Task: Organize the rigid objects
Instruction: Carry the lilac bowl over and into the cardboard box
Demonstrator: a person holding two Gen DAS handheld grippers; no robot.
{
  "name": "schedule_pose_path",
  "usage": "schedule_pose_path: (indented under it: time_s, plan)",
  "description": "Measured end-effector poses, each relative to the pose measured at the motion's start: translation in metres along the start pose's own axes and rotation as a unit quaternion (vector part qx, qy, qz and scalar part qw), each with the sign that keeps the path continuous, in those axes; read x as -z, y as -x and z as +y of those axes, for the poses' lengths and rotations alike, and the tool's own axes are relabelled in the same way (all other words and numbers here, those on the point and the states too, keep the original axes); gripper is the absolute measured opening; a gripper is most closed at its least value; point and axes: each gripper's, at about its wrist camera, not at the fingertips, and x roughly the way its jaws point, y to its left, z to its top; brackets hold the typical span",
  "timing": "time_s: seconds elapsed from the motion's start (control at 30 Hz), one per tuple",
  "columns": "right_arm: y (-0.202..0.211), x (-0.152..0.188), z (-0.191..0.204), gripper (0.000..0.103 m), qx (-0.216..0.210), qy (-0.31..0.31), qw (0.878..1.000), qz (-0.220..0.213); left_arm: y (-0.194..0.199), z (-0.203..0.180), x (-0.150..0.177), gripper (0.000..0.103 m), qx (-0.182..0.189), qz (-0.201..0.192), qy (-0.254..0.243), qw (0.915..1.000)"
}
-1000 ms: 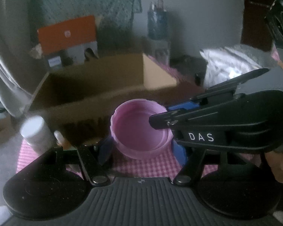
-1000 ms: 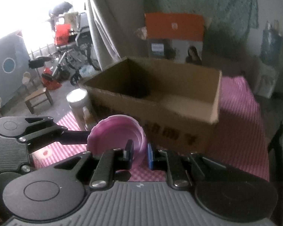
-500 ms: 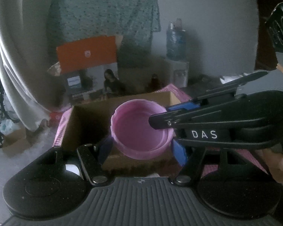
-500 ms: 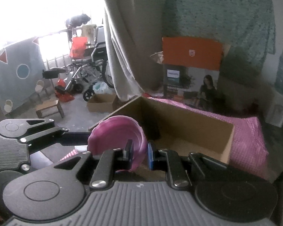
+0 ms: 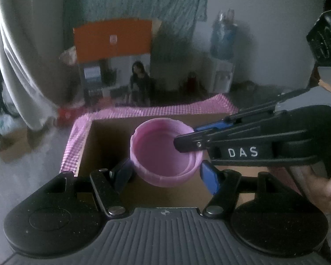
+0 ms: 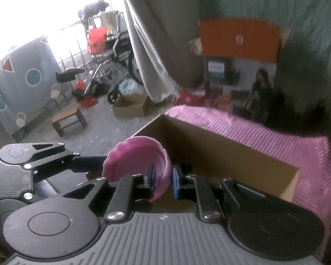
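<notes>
Bearing white "DAS" lettering, right gripper (image 5: 183,141) clamping pink lid (image 5: 165,154)

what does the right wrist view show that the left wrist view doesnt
Only the right wrist view: the bright balcony with a wheelchair, a small wooden stool, a patterned blue cloth, and a small open carton on the floor.

Only the left wrist view: a blue water bottle on a dispenser and the person's hand holding the right gripper.

Both: the pink lid held by both grippers, the open cardboard box beneath, the pink checked cloth, and the orange-topped carton.
</notes>
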Motion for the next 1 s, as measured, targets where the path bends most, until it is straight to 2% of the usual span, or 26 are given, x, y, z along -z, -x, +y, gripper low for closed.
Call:
schedule_pose_path:
  time_s: [0.17,0.5,0.83,0.93,1.0]
  plan:
    - [-0.044,-0.017,-0.028,0.018,-0.031,-0.043,0.997,0.053,-0.031,0.020,-0.011,0.068,0.008,0.053,0.012,0.9985]
    - [-0.113,-0.008,-0.051,0.017,-0.051,-0.088,0.985,0.141,-0.081,0.027,-0.011,0.068,-0.004,0.154,-0.027,0.9876]
    - [-0.154,0.016,-0.062,0.017,-0.087,-0.126,0.961,0.230,-0.106,0.027,0.008,0.068,-0.006,0.236,-0.081,0.9684]
    - [-0.165,0.020,-0.060,0.018,-0.098,-0.121,0.954,0.255,-0.107,0.029,0.012,0.071,-0.005,0.257,-0.087,0.9624]
    - [-0.173,0.023,-0.058,0.018,-0.115,-0.125,0.945,0.280,-0.106,0.031,0.014,0.075,-0.002,0.265,-0.085,0.9604]
